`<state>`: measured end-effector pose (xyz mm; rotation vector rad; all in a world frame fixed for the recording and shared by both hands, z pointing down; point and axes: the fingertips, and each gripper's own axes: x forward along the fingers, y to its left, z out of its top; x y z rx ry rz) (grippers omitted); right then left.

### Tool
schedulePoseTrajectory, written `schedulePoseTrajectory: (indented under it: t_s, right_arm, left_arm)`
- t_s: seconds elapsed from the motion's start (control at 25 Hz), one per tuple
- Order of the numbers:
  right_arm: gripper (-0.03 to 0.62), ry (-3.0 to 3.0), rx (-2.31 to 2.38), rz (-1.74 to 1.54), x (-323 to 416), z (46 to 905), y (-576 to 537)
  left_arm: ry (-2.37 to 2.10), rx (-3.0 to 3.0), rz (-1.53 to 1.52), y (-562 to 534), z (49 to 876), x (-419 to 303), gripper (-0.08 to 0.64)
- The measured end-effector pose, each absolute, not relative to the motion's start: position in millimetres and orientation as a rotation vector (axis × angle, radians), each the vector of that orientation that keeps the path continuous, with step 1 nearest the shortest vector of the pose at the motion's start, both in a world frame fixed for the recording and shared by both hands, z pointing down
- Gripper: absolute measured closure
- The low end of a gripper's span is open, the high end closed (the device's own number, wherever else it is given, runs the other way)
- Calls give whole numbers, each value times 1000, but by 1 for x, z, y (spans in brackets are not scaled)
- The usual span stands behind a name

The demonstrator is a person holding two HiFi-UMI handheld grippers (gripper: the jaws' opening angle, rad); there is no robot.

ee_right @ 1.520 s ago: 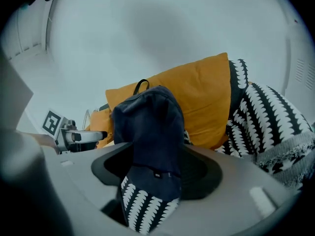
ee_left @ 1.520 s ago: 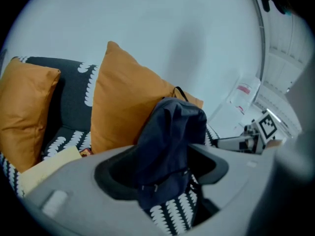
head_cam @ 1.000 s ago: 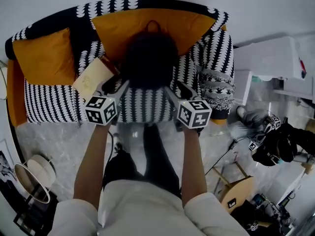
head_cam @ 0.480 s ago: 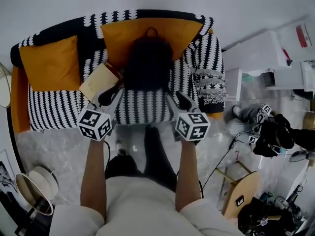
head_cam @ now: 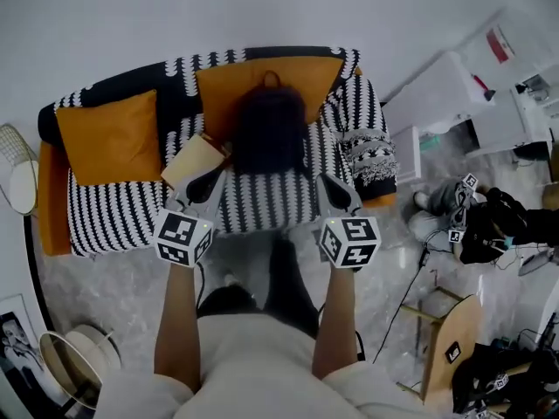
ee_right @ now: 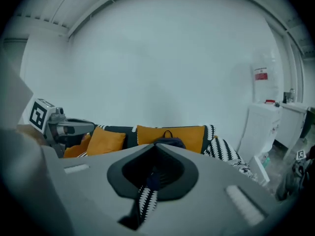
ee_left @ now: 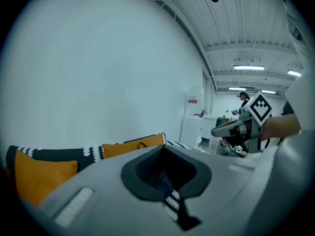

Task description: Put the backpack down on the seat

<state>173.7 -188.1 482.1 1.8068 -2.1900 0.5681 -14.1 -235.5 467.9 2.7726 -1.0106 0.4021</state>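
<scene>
This is a living-room corner staged inside a lab or studio hall. At 12 o'clock in the head view, a black-and-white patterned fabric sofa (head_cam: 131, 208) with square orange cushions (head_cam: 109, 138) stands against a bare white wall (head_cam: 218, 7) on a grey marbled floor (head_cam: 96, 304). From 2 to 5 o'clock lie white cabinets (head_cam: 437, 103), a loose black cable (head_cam: 403, 286), black gear carrying square markers (head_cam: 489, 230) and a marker-tagged wooden stool (head_cam: 450, 343). The left gripper view shows a ribbed industrial ceiling (ee_left: 236, 28) with long strip lights (ee_left: 248, 68).

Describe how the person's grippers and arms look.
Both the left gripper and the right gripper have pale grey bodies with dark tapered fingers. Each carries a white cube printed with black square markers. The forearms are bare. The person wears a cream short-sleeved top and dark trousers.
</scene>
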Motion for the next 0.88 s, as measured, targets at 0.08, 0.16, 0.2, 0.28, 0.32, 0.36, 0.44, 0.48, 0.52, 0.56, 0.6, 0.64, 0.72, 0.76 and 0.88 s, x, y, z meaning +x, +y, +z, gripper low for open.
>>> schedulePoseTrajectory:
  t_s: [0.08, 0.16, 0.2, 0.28, 0.32, 0.36, 0.44, 0.48, 0.52, 0.56, 0.6, 0.64, 0.72, 0.76, 0.88]
  right_arm:
    - [586, -2230, 1814, 555, 158, 464, -174]
    - [586, -2282, 1832, 547, 143, 444, -162]
    - [586, -2296, 1835, 526, 135, 435, -156]
    - [586, -2310, 1837, 476, 122, 419, -144]
    - [586, -2322, 1844, 467, 117, 411, -137]
    - [586, -2340, 1856, 468, 113, 403, -130]
    - [586, -2363, 1880, 463, 108, 386, -116]
    - [586, -2359, 1883, 443, 105, 379, -110]
    - [586, -2349, 1881, 416, 103, 372, -103]
    - [586, -2341, 1875, 390, 100, 366, -96]
    - [586, -2340, 1867, 369, 97, 358, -89]
    - [586, -2345, 1857, 351, 94, 350, -83]
    - [586, -2365, 1836, 317, 86, 332, -71]
    - [586, -2376, 1826, 301, 81, 324, -66]
    - [586, -2405, 1798, 250, 67, 297, -50]
  left_arm:
    - [-986, 2801, 381, -220, 452, -21, 557]
    - [-968, 2828, 366, -206, 438, -28, 557]
    - [-963, 2839, 358, -200, 432, -33, 557]
    - [-960, 2854, 343, -188, 421, -42, 557]
    - [-959, 2861, 338, -182, 416, -47, 557]
    - [-957, 2870, 336, -176, 411, -51, 556]
    - [-953, 2891, 334, -165, 399, -59, 556]
    - [-953, 2901, 332, -159, 392, -62, 557]
    - [-953, 2911, 327, -153, 385, -66, 557]
    - [-954, 2920, 321, -147, 378, -69, 557]
    - [-955, 2930, 314, -142, 369, -71, 557]
    - [-954, 2944, 306, -136, 360, -73, 557]
    - [-944, 2979, 291, -124, 340, -76, 557]
    - [-939, 2999, 285, -118, 331, -77, 556]
    - [-937, 3052, 261, -100, 303, -81, 557]
